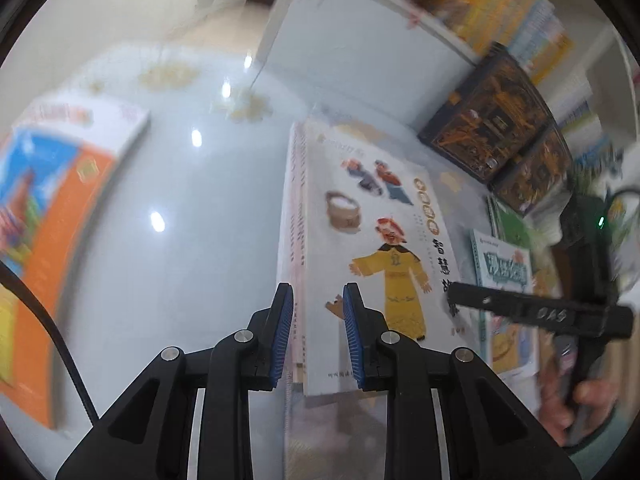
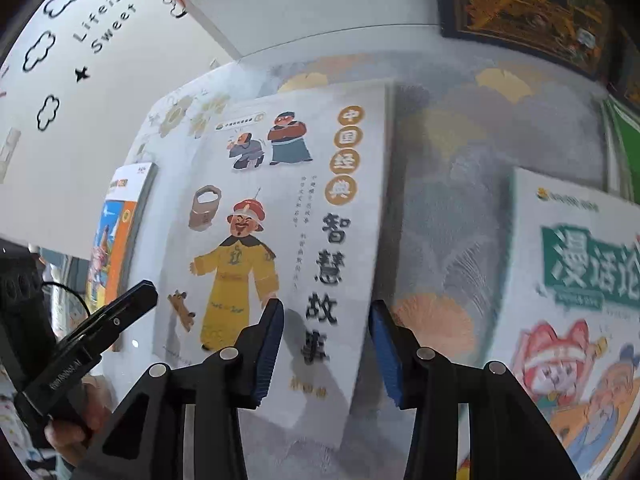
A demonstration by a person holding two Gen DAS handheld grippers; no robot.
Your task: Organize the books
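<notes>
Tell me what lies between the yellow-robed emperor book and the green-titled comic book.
Only bare patterned tablecloth separates the emperor book from the green-titled book, shown in the right wrist view.

- Pale tabletop (image 1: pixel 192 208) w/ gold flower prints, ceiling lights glinting off it.
- White wall (image 2: pixel 72 92) w/ black cloud outlines, a star, "Life is Sweet" lettering.
- White cabinet side (image 1: pixel 352 56), red marks near its top edge.
</notes>
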